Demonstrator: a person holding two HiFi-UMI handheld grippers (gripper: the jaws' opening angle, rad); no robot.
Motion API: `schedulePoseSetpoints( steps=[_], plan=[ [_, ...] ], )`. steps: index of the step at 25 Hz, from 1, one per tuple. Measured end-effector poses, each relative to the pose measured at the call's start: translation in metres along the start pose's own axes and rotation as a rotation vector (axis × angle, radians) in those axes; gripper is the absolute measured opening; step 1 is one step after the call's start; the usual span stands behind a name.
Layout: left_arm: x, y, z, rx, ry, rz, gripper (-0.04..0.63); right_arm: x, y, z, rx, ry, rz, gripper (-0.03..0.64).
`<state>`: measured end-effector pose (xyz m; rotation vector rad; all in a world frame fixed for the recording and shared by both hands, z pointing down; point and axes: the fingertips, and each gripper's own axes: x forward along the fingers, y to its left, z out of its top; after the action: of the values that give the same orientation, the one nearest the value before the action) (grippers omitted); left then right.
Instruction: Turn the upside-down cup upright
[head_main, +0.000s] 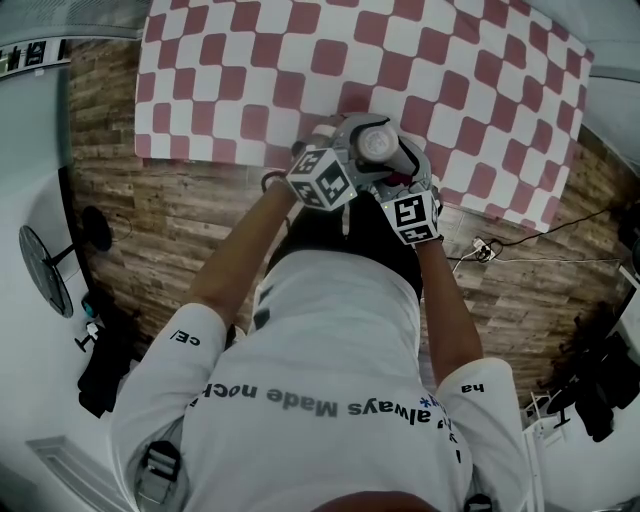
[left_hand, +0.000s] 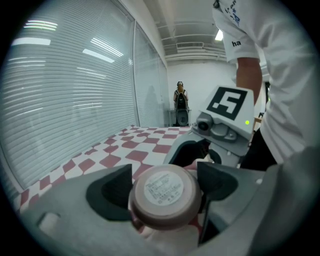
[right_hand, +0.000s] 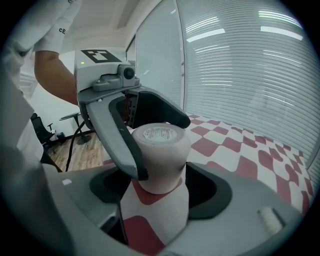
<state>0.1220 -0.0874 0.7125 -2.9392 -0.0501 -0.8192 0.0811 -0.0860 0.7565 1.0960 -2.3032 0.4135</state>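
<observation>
Left tongs (left_hand: 165, 190) clamped on upside-down cup (right_hand: 161, 150), base up, right tongs (right_hand: 160, 196) spread apart flanking it, red-checked desk (head_main: 480, 100) beneath.

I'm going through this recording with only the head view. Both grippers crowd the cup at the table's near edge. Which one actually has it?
Observer: The left gripper. Its own view shows both jaws pressed on the cup.
Operator: And the right one?
Observer: The right gripper has its jaws wide apart and is not closed on the cup.
Operator: Is the cup turned over yet?
Observer: No. The right gripper view shows it side-on, wall upright, labelled base on top.
</observation>
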Motion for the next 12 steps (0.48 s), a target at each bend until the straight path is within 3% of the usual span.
schedulePoseSetpoints(
  steps=[8, 12],
  plan=[
    [-0.012, -0.002, 0.010, -0.030, -0.022, 0.061, 0.416, -0.018, 0.006, 0.011, -0.035, -0.002, 0.022, 0.365],
    [-0.032, -0.002, 0.027, -0.081, -0.070, 0.096, 0.414, -0.038, 0.008, 0.025, -0.041, -0.025, 0.020, 0.359]
  ],
)
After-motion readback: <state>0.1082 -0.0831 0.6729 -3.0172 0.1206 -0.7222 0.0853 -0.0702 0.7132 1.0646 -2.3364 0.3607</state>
